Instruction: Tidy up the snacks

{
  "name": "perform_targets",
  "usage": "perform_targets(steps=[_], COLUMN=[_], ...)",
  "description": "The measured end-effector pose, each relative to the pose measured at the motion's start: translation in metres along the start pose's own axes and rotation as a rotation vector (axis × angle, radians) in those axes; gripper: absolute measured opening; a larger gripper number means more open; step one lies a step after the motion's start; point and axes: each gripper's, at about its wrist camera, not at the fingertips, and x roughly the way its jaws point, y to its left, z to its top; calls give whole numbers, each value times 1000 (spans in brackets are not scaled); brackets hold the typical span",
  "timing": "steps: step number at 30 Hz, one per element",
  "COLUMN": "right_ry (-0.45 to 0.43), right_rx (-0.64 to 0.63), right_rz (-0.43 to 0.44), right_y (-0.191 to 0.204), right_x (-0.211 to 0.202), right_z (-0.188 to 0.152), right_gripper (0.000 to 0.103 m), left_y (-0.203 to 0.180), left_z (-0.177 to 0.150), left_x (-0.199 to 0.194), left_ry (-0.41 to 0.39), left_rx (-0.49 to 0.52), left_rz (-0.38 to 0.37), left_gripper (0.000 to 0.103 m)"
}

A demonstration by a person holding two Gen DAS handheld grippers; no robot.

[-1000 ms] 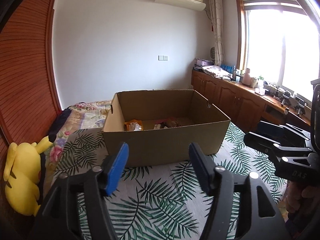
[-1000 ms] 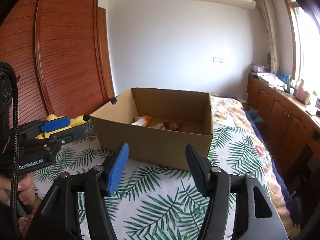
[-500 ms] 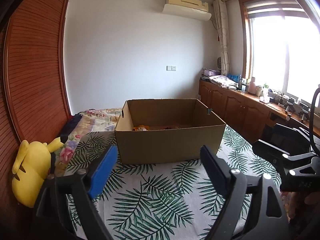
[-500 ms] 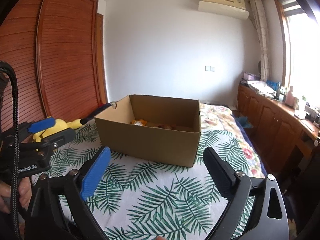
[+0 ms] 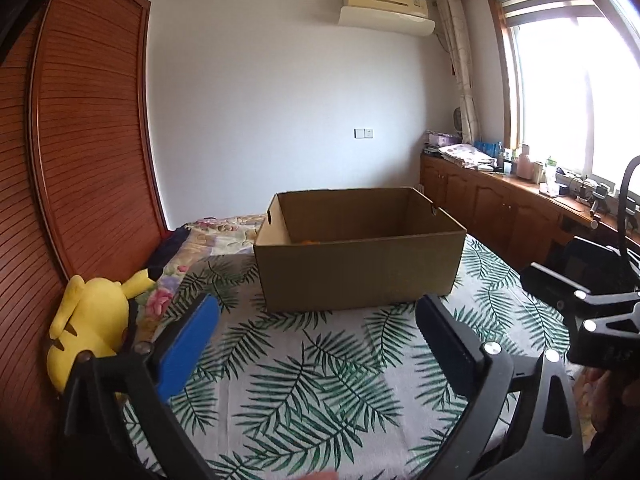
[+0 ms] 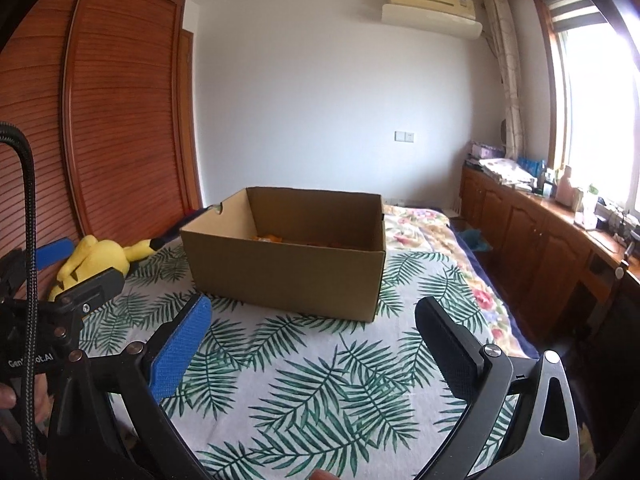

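The cardboard box point(image 5: 360, 264) stands on the bed point(image 5: 320, 380); its near wall hides all but an orange scrap of the snacks point(image 6: 268, 237). Open bedspread lies before it. Both the left gripper point(image 5: 316, 344) and right gripper point(image 6: 312, 340), now further back from the box, have just spread their jaws wide, with nothing between them.

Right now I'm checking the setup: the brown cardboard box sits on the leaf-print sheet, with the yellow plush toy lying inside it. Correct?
Not quite. The brown cardboard box does sit on the leaf-print sheet, but the yellow plush toy lies outside it, beside the wooden wardrobe, as the right wrist view shows.
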Motion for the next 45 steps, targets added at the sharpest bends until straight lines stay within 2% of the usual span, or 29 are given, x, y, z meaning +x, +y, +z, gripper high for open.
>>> perform_targets(steps=[10, 45], right_ry=[-10, 6], right_rx=[35, 41], right_rz=[-22, -42], right_y=[-4, -14], right_x=[-10, -8], right_z=[-15, -26], right_gripper=[103, 103], left_y=[0, 4], left_z=[-15, -16], left_x=[-3, -5], left_ry=[25, 30], left_rx=[-24, -29], left_rz=[-25, -22], left_gripper=[100, 100])
